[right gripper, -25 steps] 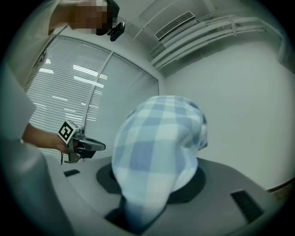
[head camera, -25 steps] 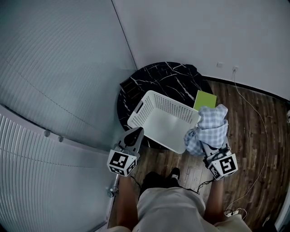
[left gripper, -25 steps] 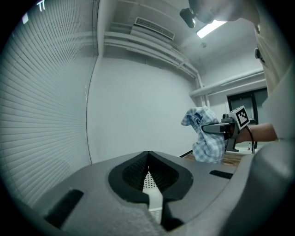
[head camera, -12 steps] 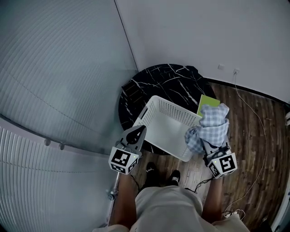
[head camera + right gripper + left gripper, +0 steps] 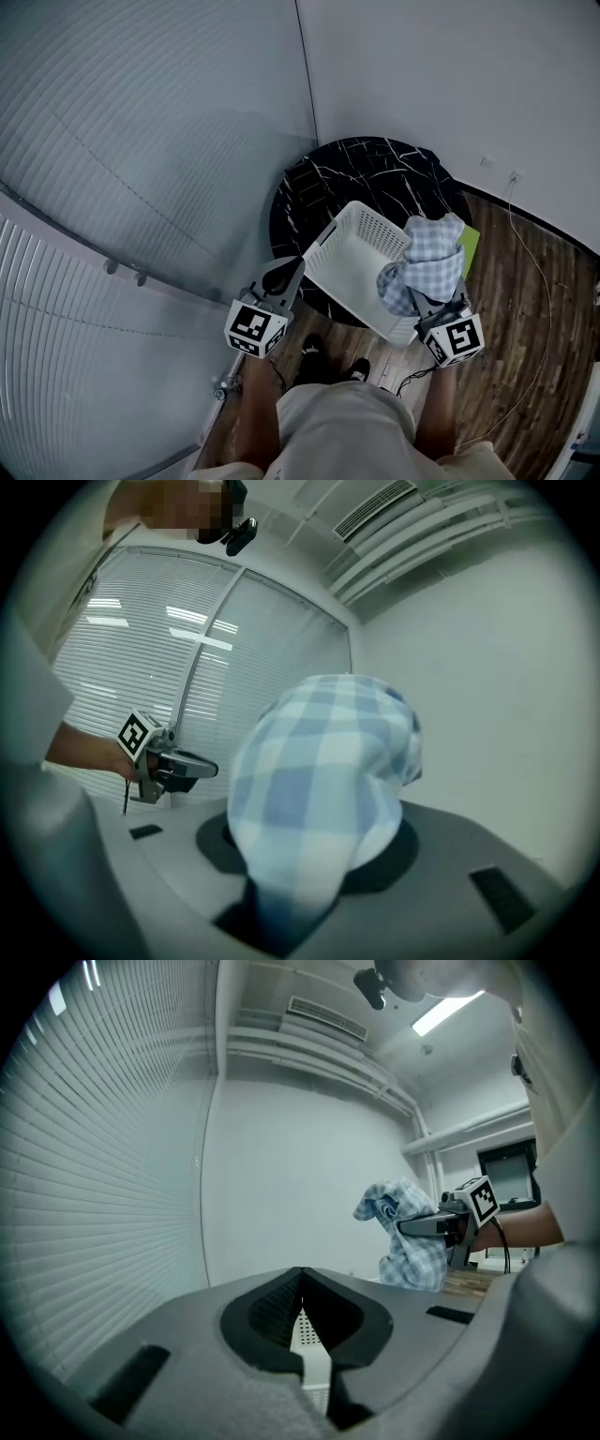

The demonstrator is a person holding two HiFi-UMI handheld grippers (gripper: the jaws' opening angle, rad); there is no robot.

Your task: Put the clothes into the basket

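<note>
A white perforated basket stands on a round black marble table, at its near edge. My right gripper is shut on a bunched blue-and-white checked cloth, which hangs over the basket's right rim. In the right gripper view the cloth fills the space between the jaws and hides the fingertips. My left gripper is shut with nothing in it, just off the basket's near left corner. In the left gripper view its tips meet, and the cloth shows beyond in the right gripper.
A green flat item lies at the table's right edge, behind the cloth. Ribbed blinds run along the left and a plain wall stands behind the table. A cable trails over the wooden floor on the right.
The right gripper has carried the cloth leftward, from beside the basket to over its right rim. The view has shifted right. The left gripper stays shut by the basket's near left corner.
</note>
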